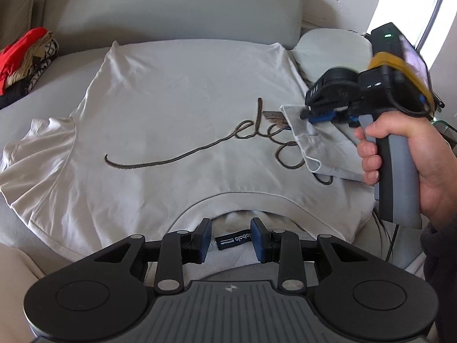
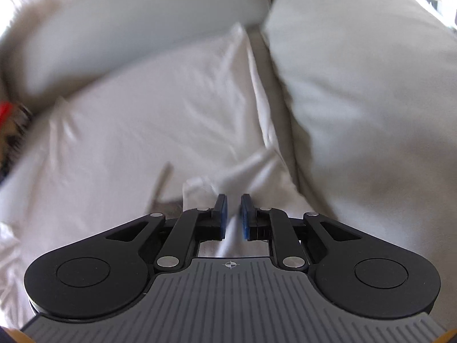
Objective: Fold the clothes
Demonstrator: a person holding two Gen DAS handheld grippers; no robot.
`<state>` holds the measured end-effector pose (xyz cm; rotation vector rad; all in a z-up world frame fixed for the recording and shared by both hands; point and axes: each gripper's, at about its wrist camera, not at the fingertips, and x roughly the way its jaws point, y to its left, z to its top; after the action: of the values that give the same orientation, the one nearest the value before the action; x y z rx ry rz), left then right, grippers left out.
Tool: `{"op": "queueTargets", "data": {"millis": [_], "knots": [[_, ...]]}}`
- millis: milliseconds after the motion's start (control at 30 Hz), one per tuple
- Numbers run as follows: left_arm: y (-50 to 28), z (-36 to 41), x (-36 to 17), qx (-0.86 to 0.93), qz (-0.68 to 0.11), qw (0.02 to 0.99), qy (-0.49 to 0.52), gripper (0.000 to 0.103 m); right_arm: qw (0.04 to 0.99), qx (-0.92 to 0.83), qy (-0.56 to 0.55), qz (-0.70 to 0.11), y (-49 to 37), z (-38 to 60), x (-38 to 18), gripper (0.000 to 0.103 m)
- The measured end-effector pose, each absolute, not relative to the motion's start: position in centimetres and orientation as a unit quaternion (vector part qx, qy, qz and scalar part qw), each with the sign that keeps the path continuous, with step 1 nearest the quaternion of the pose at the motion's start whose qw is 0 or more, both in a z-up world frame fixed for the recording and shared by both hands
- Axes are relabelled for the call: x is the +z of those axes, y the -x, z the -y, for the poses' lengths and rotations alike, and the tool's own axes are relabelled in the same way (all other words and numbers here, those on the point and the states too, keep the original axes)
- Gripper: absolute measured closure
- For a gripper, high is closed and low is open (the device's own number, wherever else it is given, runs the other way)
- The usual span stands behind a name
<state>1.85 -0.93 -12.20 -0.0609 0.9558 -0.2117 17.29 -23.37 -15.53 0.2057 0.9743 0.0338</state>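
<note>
A pale grey T-shirt (image 1: 171,108) with dark script lettering lies flat on a sofa seat, its collar (image 1: 200,208) toward me. My left gripper (image 1: 230,237) hovers over the collar, open, with the black neck label (image 1: 231,241) showing between its blue pads. The shirt's right sleeve (image 1: 322,148) is folded in over the lettering. My right gripper (image 1: 305,114), held by a hand (image 1: 414,157), sits at that sleeve's edge. In the blurred right wrist view, the right gripper (image 2: 232,217) has its pads slightly apart, a fold of sleeve cloth (image 2: 200,188) between and ahead of them. The other sleeve (image 1: 34,148) lies spread out at the left.
A pile of red and patterned clothes (image 1: 25,57) sits at the far left of the sofa. The grey back cushion (image 1: 171,8) runs behind the shirt. A pale pillow (image 1: 328,48) (image 2: 357,85) lies just past the shirt's right side. A bright window is at the right.
</note>
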Motion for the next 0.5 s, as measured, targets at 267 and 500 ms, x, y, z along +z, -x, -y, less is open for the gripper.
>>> {"op": "queueTargets", "data": {"millis": [267, 500], "knots": [[-1.5, -0.7, -10.7, -0.073, -0.441, 0.894, 0.035, 0.071, 0.899, 0.088, -0.079, -0.422, -15.1, 21.9, -12.6, 0.086], [-2.0, -4.6, -10.8, -0.007, -0.439, 0.898, 0.023, 0.068, 0.897, 0.087, -0.049, -0.431, -6.0, 24.2, -11.5, 0.071]]}}
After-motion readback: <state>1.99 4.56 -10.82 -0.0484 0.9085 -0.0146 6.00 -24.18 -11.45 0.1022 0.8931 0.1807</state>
